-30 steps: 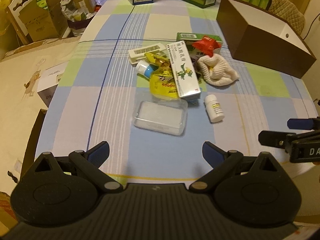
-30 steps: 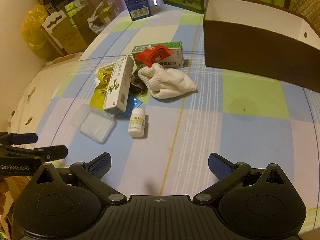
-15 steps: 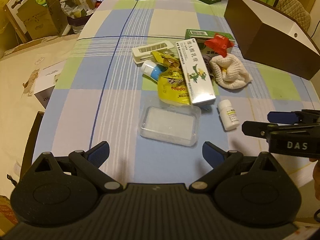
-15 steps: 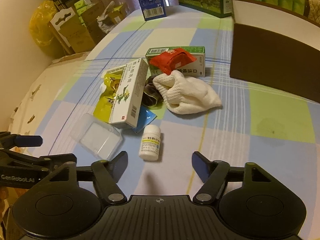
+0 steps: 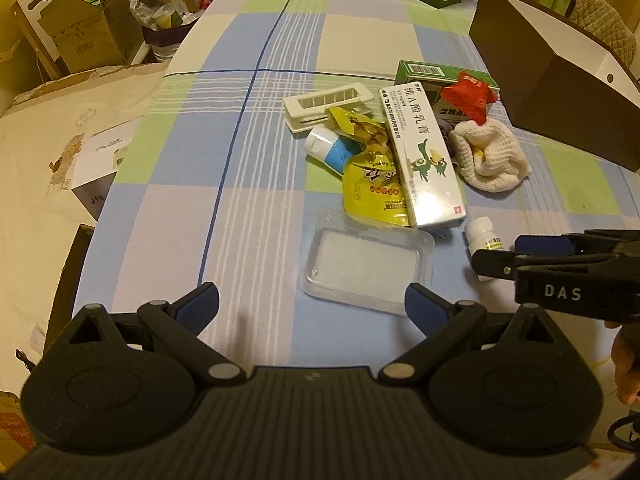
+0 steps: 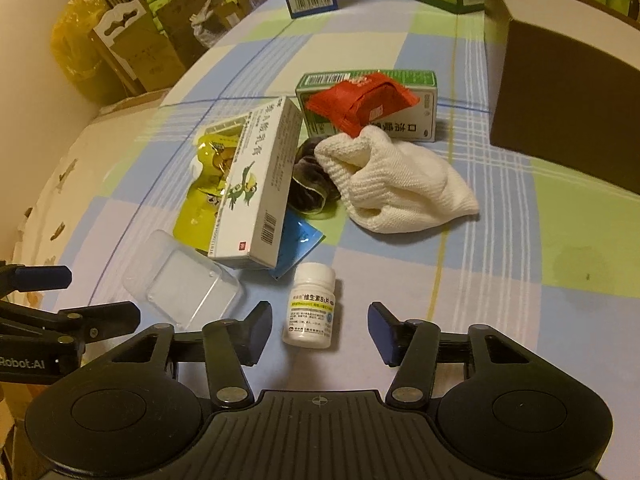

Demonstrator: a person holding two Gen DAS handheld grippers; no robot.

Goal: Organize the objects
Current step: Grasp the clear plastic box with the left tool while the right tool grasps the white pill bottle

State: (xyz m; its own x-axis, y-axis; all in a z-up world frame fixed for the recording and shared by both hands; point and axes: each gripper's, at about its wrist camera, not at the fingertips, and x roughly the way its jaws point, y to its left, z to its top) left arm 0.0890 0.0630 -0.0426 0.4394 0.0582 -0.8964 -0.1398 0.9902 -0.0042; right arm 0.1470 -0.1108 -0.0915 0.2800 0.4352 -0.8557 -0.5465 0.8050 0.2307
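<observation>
Closing in since a second ago, the right gripper [image 6: 318,330] narrows its jaws, still parted, either side of the upright white pill bottle [image 6: 311,306], not yet touching, seemingly lined up for a grasp. From left: the left gripper [image 5: 312,304] hovers wide and empty before the clear tray [image 5: 368,266]; beyond lie a yellow pouch [image 5: 374,184], white carton [image 5: 424,160] and knit cloth [image 6: 400,186]. Checked tablecloth [image 5: 240,160], brown box [image 6: 560,112] at right, cartons crowding the room.
</observation>
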